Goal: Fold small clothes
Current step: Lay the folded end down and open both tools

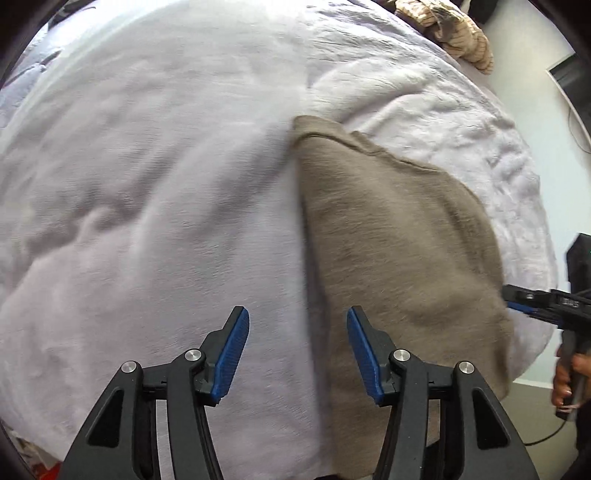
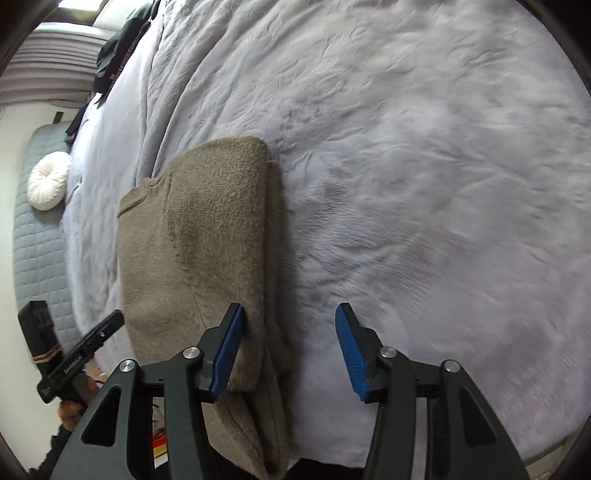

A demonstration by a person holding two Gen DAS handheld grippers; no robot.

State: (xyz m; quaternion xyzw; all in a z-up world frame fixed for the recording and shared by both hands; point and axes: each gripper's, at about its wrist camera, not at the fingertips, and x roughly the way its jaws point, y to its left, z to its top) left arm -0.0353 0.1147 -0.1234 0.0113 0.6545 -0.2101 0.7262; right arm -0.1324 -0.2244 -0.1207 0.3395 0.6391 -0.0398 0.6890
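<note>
Sweater (image 2: pixel 195 236), brown knit, lies folded into a long stack on the pale lilac blanket (image 2: pixel 424 166) that covers the bed, near the bed's edge. Left gripper (image 1: pixel 298 354) hovers above the sweater's left border, jaws spread wide and holding nothing; one blue pad (image 1: pixel 364 354) is over the knit, the other over bare blanket. Right gripper (image 2: pixel 290 350) likewise stands wide apart and empty, straddling the sweater's opposite fold line. A patterned tan garment (image 1: pixel 458 33) lies far from the sweater at the blanket's distant edge. A round white cushion (image 2: pixel 48 181) rests beside the bed on a quilted grey mat (image 2: pixel 37 251).
</note>
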